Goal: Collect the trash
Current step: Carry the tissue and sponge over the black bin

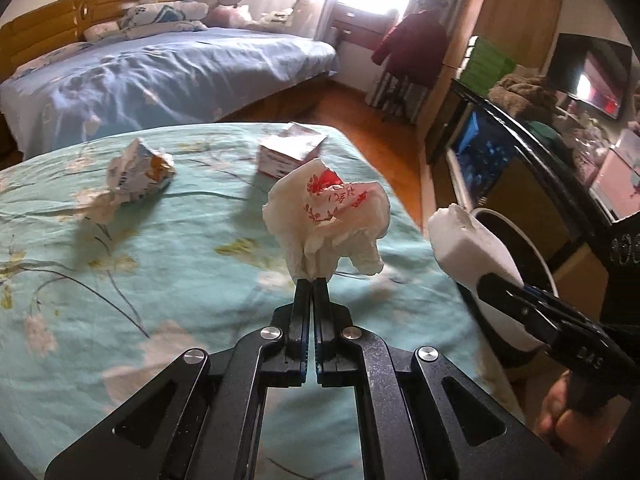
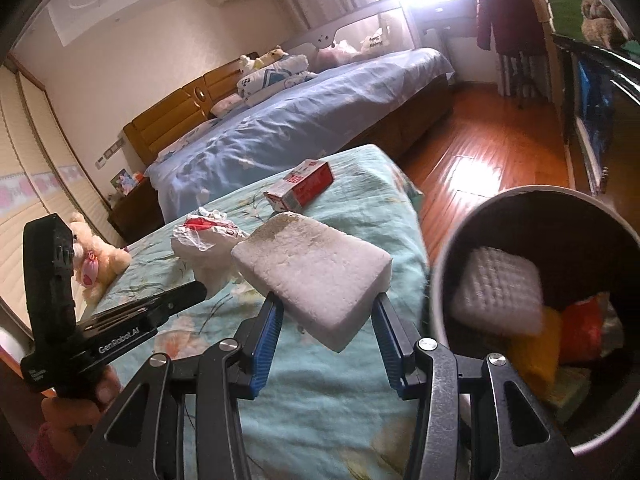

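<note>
Beyond the bed (image 2: 328,400), the bin's (image 2: 448,248) contents blur.

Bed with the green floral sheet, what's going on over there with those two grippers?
A person is clearing trash off the bed with a handheld gripper in each hand. The left gripper is shut on a crumpled white wrapper with red print, lifted above the sheet. The right gripper holds a white foam block beside the dark bin, which already contains trash. A crumpled paper ball and a small red-and-white carton lie on the bed.
</note>
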A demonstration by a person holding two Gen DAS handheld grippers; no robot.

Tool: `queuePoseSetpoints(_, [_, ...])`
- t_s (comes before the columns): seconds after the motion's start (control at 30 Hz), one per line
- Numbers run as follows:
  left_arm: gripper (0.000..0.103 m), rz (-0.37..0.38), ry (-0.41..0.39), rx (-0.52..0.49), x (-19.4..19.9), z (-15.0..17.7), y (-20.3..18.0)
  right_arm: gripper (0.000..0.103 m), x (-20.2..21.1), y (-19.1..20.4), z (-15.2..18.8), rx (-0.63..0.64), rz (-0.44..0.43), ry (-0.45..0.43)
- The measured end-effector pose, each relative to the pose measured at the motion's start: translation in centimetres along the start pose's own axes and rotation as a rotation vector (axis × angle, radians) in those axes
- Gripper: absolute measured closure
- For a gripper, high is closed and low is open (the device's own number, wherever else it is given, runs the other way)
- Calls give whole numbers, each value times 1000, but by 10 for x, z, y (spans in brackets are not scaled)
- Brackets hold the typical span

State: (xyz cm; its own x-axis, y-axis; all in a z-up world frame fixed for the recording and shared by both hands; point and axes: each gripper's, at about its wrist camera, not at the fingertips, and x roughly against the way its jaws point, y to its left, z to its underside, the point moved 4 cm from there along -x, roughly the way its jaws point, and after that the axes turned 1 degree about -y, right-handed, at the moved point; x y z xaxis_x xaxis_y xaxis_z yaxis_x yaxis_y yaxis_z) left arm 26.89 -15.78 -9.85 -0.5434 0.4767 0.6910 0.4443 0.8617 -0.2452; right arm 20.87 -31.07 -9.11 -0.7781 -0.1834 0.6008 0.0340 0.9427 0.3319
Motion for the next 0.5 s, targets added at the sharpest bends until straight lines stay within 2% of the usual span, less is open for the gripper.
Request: queuePoseSetpoints(0.5, [102,97,40,-126,-1,17,-89,56,54,-68,15,-94,114,-54])
